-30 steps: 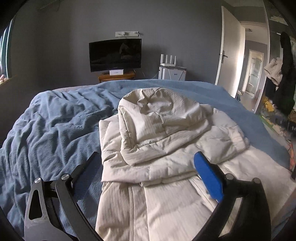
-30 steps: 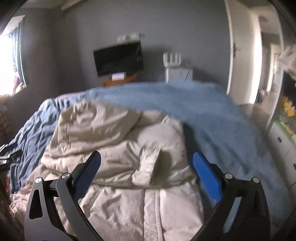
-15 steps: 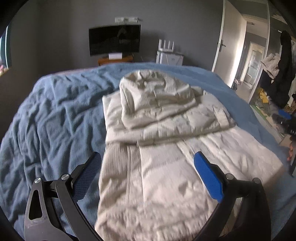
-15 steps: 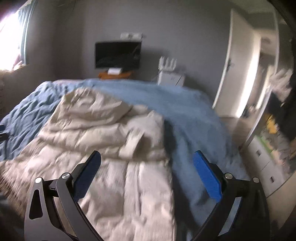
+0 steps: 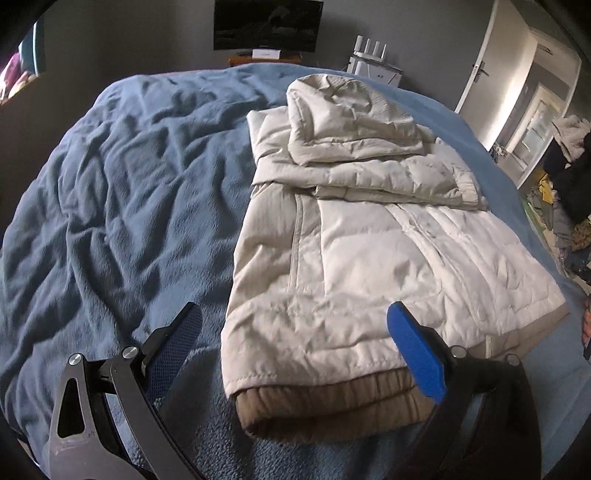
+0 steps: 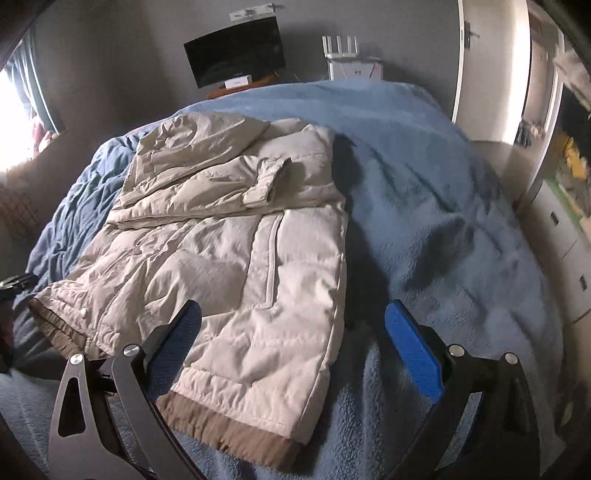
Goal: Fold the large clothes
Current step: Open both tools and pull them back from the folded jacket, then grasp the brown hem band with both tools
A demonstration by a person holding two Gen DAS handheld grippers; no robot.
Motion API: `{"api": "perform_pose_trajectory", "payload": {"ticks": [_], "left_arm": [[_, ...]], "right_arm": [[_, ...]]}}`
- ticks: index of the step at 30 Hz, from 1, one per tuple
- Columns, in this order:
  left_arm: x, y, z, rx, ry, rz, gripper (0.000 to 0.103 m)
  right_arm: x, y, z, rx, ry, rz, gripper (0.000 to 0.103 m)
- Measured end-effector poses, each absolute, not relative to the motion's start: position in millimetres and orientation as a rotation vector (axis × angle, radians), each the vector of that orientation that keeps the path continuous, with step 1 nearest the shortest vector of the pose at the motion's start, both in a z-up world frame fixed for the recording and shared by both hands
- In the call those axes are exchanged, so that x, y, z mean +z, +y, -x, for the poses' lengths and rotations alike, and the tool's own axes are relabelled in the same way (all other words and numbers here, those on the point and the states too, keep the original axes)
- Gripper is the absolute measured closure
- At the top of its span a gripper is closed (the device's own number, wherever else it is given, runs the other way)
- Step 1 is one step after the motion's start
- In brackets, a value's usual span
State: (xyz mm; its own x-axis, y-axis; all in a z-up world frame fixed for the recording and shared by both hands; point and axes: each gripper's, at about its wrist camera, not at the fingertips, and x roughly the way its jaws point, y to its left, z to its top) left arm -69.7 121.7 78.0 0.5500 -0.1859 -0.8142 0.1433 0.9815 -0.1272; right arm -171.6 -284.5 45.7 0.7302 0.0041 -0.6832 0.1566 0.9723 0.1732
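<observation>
A cream puffer jacket (image 5: 369,236) lies flat on the blue bed blanket (image 5: 110,192), hood and both sleeves folded over its chest, brown hem nearest me. It also shows in the right wrist view (image 6: 236,258). My left gripper (image 5: 295,339) is open and empty, hovering above the jacket's hem near its left corner. My right gripper (image 6: 295,336) is open and empty, above the jacket's right hem corner (image 6: 258,439). Neither gripper touches the fabric.
The blanket (image 6: 443,221) covers the bed. A TV (image 5: 267,24) on a wooden stand and a white router (image 5: 373,62) stand by the far grey wall. A door (image 5: 517,62) and piled clothes (image 5: 565,177) are to the right. White drawers (image 6: 557,243) stand beside the bed.
Both grippers have pulled back toward the foot of the bed and tilted down, so the jacket's hem has come into view. Both stayed open and empty.
</observation>
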Motion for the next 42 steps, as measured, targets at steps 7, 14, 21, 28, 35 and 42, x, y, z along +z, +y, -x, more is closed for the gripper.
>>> {"api": "perform_pose_trajectory", "payload": {"ticks": [7, 14, 21, 28, 35, 42], "left_arm": [[75, 130, 75, -0.196, 1.012, 0.079, 0.007], [63, 141, 84, -0.253, 1.090, 0.177, 0.007], [50, 145, 78, -0.249, 1.171, 0.207, 0.022], [49, 144, 74, -0.251, 1.189, 0.188, 0.054], [32, 152, 62, -0.268, 1.283, 0.209, 0.059], [36, 141, 63, -0.278, 1.250, 0.139, 0.079]], "right_arm": [[37, -273, 170, -0.057, 0.827, -0.197, 0.008], [31, -271, 181, -0.038, 0.872, -0.215, 0.008], [19, -267, 183, -0.010, 0.973, -0.220, 0.023], [13, -259, 188, 0.008, 1.030, -0.175, 0.034], [-5, -265, 176, 0.006, 1.151, -0.184, 0.037], [4, -266, 170, 0.014, 1.054, -0.177, 0.084]]}}
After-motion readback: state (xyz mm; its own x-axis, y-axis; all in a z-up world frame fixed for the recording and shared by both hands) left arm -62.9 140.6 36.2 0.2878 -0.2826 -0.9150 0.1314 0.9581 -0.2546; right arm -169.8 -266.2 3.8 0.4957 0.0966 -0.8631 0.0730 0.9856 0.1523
